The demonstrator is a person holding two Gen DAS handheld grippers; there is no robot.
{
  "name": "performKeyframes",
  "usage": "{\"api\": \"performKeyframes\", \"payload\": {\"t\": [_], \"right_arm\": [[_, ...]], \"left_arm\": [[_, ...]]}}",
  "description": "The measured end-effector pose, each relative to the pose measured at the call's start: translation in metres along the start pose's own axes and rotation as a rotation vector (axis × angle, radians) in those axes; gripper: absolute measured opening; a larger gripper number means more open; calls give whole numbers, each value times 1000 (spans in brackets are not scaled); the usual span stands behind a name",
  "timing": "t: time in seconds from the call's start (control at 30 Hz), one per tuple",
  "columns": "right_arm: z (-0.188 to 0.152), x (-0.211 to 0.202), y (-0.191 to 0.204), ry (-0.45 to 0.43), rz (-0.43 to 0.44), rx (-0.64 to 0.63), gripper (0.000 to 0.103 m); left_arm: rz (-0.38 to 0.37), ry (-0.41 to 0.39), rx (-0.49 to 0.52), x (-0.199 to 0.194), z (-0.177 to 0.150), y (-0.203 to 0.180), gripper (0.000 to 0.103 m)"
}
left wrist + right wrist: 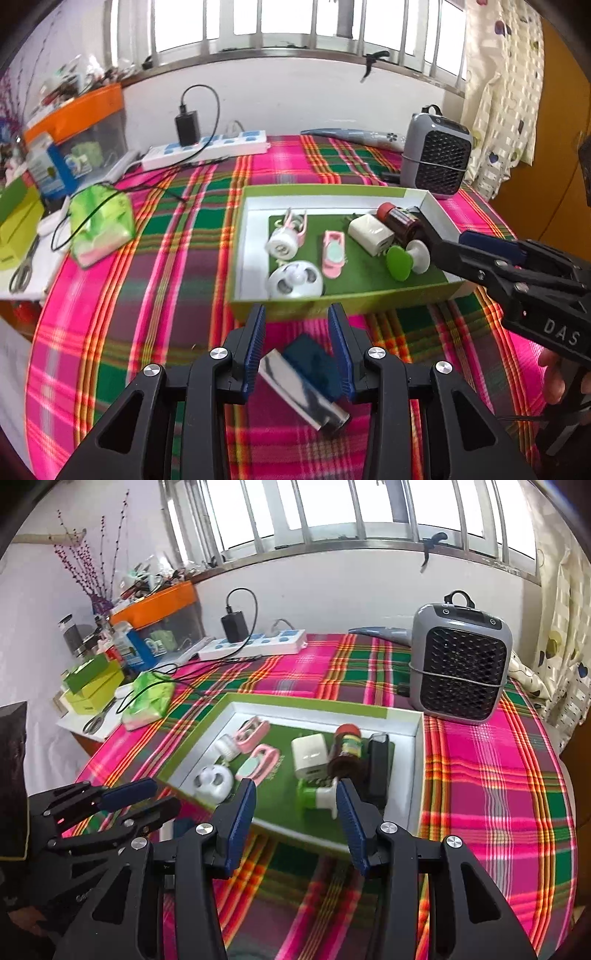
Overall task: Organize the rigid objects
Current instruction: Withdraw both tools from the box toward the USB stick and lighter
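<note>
green tray (pixel 343 306) holds small gadgets; left fingers (pixel 255 343) clamp a silver-and-teal block (pixel 306 376), right fingers (pixel 240 823) spread, holding nothing.

left hand-held gripper (pixel 297 345) seemingly clamped shut, right hand-held gripper (pixel 295 821) tilted downward, jaws apart.

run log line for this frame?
left gripper: shut on silver-and-dark block | right gripper: open, empty, over green tray | tray: dark bottle, white charger
</note>
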State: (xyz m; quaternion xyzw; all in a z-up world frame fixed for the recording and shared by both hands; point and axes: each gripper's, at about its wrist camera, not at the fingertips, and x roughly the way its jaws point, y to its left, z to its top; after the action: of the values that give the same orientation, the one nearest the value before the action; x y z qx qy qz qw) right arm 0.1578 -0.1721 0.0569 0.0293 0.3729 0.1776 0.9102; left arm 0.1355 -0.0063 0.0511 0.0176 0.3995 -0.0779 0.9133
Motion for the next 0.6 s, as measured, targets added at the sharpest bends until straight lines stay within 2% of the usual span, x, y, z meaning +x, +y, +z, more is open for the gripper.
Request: {"api": "performKeyframes", "payload": {"t": [0.4,0.6], "right_arm": [[-25,3,50,53,58,-120,47],[-39,11,77,89,113,-179,47]], "left_arm": [[47,-30,-163,-27,-22,66,34],[55,-14,-199,-30,-37,83,34]]}}
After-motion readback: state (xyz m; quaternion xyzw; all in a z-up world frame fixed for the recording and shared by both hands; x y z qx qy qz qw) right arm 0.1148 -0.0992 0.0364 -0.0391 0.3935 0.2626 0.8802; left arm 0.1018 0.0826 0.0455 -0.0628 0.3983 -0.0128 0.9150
